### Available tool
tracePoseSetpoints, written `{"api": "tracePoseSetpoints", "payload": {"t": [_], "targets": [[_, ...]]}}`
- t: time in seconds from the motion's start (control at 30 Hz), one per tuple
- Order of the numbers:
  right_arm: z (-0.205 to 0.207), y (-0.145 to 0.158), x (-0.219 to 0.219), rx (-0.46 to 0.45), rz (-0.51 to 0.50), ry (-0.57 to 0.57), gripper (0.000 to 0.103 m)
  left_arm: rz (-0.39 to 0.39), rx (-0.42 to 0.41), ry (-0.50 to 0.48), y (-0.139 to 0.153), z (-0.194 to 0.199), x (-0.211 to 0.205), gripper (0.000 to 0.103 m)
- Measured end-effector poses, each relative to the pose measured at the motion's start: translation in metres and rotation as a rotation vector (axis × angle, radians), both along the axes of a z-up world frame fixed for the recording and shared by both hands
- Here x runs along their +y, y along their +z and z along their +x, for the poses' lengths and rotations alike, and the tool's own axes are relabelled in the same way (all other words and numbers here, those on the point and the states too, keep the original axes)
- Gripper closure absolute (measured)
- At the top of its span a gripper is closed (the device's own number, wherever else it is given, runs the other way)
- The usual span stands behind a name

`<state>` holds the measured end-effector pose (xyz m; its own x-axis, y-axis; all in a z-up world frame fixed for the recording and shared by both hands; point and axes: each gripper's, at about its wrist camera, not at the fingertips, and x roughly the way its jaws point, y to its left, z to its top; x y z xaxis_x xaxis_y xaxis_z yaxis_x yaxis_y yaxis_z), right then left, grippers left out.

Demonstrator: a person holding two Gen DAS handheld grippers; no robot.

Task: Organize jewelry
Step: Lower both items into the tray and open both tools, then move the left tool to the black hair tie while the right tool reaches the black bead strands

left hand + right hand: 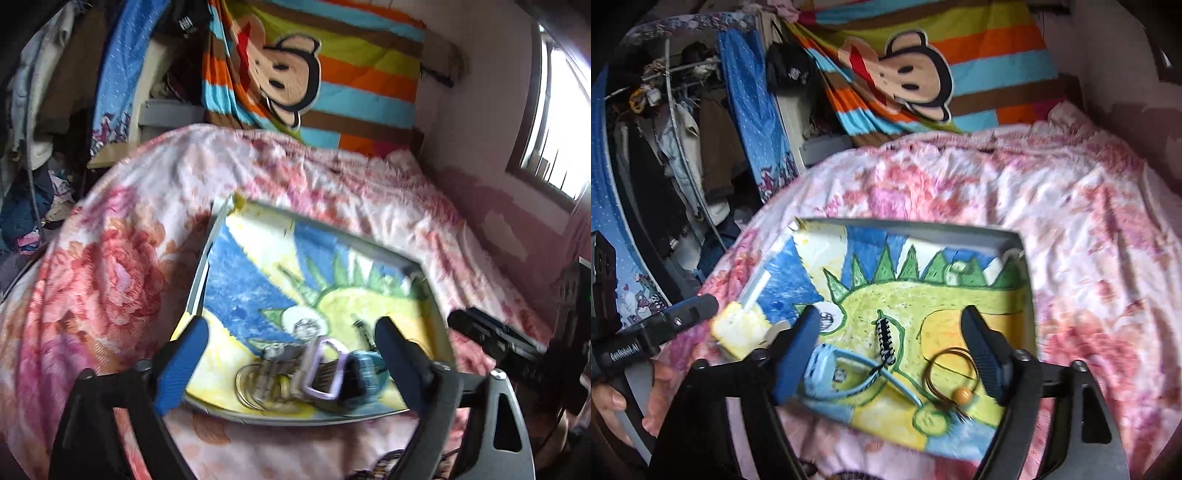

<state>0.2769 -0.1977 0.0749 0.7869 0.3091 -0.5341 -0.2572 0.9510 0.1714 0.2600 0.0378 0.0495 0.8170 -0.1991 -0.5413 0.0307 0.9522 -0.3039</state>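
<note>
Both the left gripper (pixel 291 350) and right gripper (pixel 890 345) are held spread, empty. The blue watch (pixel 822 369) lies on the tray (pixel 1028 295), just ahead, nearest the right gripper's left finger, strap running rightward.

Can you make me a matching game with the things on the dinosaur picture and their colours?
Things:
1. watch
2. bead on the wire hoop
3. braided cord
4. left gripper fingers

Colours:
A. black and white
B. orange
C. light blue
D. dark blue

Pairs: 1-C, 2-B, 3-A, 4-D
</note>
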Motion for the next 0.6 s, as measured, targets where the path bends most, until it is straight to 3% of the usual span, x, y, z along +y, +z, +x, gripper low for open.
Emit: {"api": "tracePoseSetpoints", "payload": {"t": [0.13, 0.3, 0.43, 0.6], "targets": [[-0.048, 0.026, -0.013, -0.085, 0.0, 0.01, 0.012, 0.003, -0.088, 0.028, 0.025, -0.045, -0.011, 0.0], [-0.113, 0.045, -0.025, -0.182, -0.048, 0.011, 0.012, 0.046, -0.159, 0.056, 0.041, -0.1, -0.02, 0.0], [-0.169, 0.049, -0.038, -0.233, -0.062, 0.01, 0.012, 0.086, -0.199, 0.064, 0.037, -0.144, -0.024, 0.0], [-0.222, 0.04, -0.057, -0.25, -0.083, 0.008, 0.012, 0.098, -0.175, 0.056, 0.02, -0.183, -0.025, 0.0]]}}
